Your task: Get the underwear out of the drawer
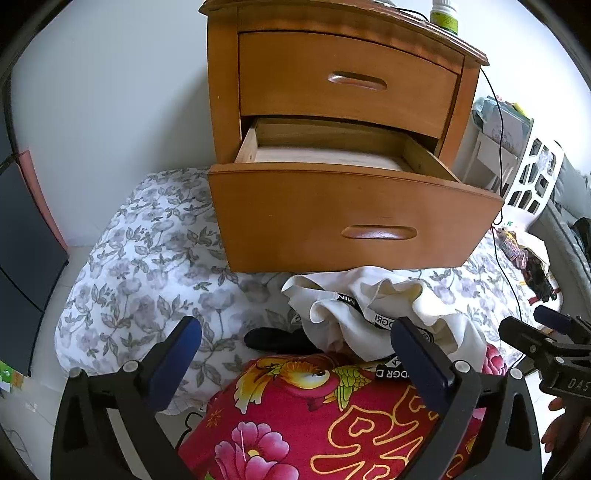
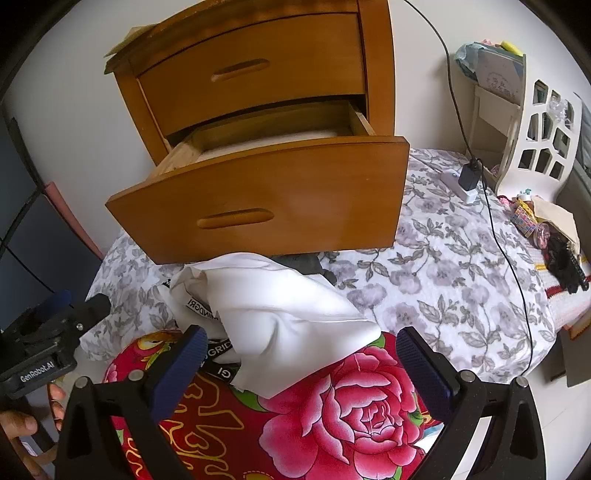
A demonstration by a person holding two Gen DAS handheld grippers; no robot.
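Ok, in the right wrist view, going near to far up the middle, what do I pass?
Right gripper, open → red floral cloth → white garment → pulled-out lower drawer → closed upper drawer.

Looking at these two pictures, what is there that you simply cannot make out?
- Front part of the open lower drawer: both views, hidden behind its own front panel.
- Dark item on the bedsheet: left view, partly under the white garment; too little shows to name it.
- Green bottle on the nightstand: left view, cut off by the top edge.
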